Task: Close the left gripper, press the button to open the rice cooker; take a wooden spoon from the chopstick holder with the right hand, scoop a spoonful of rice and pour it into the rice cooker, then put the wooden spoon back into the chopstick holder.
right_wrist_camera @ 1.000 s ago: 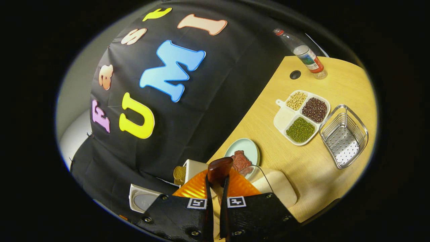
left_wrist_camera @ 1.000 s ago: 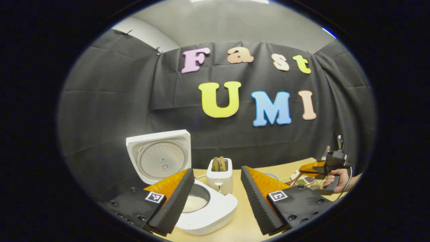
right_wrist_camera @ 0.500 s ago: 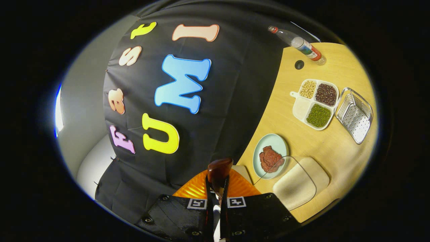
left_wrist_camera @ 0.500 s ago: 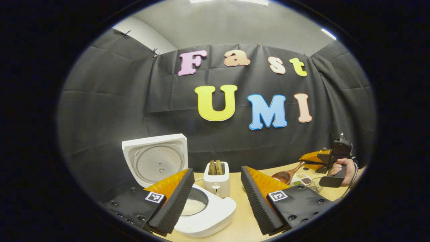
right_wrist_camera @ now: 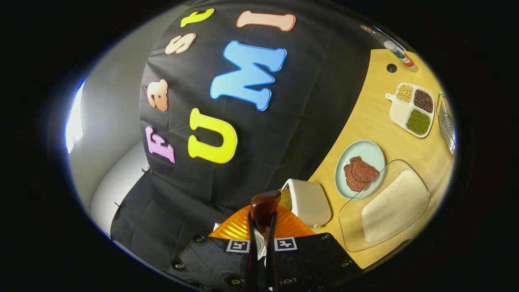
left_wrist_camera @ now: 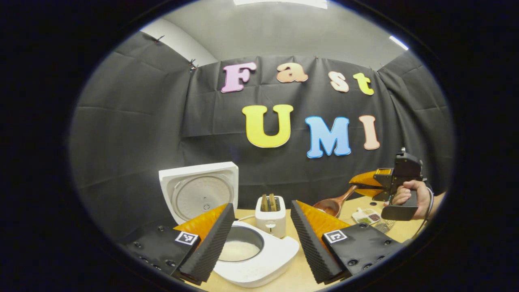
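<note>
Spoon (left_wrist_camera: 330,205) handle sits pinched in the right gripper (right_wrist_camera: 261,227), right of the open rice cooker (left_wrist_camera: 251,251); whether its bowl holds rice is hidden. Left gripper (left_wrist_camera: 261,239) is spread before the cooker, covering part of its rim.

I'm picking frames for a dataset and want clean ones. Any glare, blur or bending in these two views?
Left gripper view: sharp; fisheye bows the wall's edges; a ceiling light strip glares at the top; rice cooker evenly lit. Right gripper view: strongly tilted, table curved; blown-out white patch at the left edge; wooden spoon handle close to the lens and glossy.
</note>
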The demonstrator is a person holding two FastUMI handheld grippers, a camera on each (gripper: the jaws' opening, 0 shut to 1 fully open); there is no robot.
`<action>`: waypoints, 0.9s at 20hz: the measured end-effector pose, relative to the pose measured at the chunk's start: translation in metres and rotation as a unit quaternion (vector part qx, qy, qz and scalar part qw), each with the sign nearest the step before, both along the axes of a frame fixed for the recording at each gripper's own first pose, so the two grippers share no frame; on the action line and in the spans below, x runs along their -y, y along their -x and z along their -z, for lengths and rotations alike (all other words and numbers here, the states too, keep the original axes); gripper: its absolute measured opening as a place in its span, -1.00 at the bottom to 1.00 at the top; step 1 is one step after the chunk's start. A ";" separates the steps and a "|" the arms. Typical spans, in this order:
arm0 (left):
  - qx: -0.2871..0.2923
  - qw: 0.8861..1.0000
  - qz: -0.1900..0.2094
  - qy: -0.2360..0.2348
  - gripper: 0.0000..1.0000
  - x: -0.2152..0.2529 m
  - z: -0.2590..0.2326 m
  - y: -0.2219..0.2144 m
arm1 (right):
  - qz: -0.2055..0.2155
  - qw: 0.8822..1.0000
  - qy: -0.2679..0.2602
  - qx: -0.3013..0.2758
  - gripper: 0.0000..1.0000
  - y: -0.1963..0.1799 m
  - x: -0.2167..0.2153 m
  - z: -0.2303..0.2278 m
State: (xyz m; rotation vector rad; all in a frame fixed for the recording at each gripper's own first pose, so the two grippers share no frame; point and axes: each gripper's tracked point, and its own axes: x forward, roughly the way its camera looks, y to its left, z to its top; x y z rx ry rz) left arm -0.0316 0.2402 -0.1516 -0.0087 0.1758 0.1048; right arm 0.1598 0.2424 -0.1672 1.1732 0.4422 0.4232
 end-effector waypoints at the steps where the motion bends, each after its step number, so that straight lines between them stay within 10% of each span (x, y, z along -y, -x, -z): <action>1: -0.001 1.000 -0.003 0.000 0.89 -0.007 0.002 0.003 | -0.010 1.000 0.002 0.002 -0.85 0.001 -0.013 -0.001; 18: -0.018 0.998 -0.063 0.007 0.89 -0.077 0.025 0.035 | -0.142 0.987 0.072 0.034 -0.85 -0.013 -0.186 0.019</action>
